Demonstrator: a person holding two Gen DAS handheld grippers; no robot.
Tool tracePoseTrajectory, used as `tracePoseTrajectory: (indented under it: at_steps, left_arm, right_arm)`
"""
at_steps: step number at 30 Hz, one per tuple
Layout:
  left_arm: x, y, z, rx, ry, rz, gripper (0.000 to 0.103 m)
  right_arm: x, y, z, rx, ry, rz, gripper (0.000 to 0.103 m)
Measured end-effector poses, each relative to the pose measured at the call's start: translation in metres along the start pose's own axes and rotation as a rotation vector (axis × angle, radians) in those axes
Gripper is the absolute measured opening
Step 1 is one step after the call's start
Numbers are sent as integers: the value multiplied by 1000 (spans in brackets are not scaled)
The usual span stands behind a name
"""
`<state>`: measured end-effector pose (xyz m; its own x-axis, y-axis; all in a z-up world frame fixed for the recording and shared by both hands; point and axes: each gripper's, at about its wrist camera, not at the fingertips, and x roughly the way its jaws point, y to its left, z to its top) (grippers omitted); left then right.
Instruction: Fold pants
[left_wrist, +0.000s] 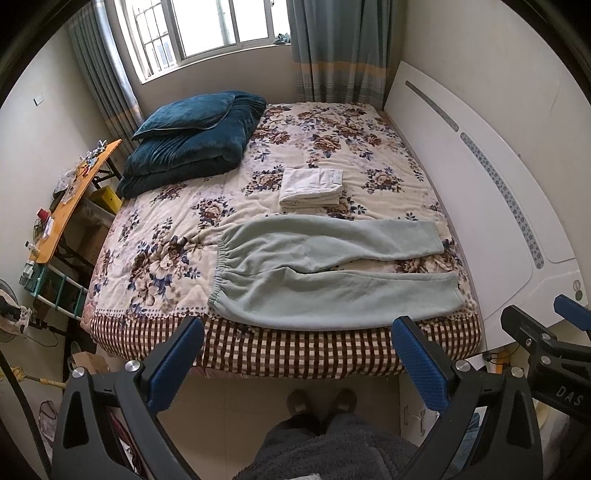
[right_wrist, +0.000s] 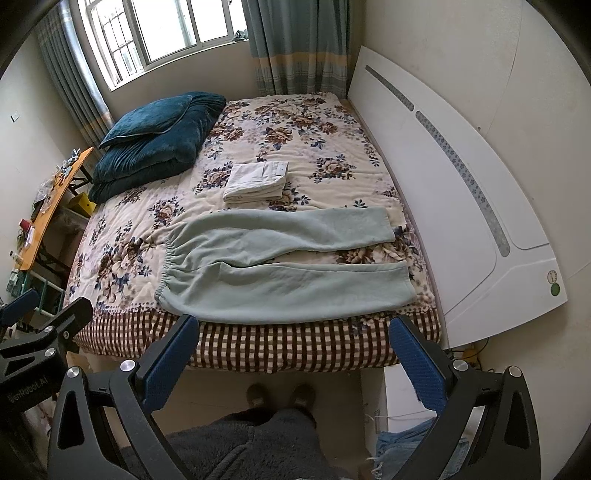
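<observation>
Nearest, the left gripper (left_wrist: 297, 354) and the right gripper (right_wrist: 293, 350) hang with jaws spread wide and empty, short of the bed (left_wrist: 295, 350). Beyond them the pale green pants (left_wrist: 332, 273) lie flat along the near edge, waistband to the left, legs slightly parted. Farther back sits a folded white garment (left_wrist: 312, 186). The risk: the near leg overhangs the checked edge, so a careless tug could drag the pants onto the floor
</observation>
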<state>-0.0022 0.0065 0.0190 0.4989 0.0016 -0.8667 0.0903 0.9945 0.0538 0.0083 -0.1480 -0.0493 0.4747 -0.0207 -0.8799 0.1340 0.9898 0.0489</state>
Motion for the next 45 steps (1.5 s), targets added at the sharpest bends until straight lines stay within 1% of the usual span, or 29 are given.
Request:
tracePoseTrajectory:
  at_steps: [31,45]
  left_arm:
    - [1,2,2,1,-5,-1,103]
    - [1,-6,8,0,0,5,103]
  right_arm:
    - [-3,2,0,3,-3,2,103]
    - [-8,-5,11,8,6,20,103]
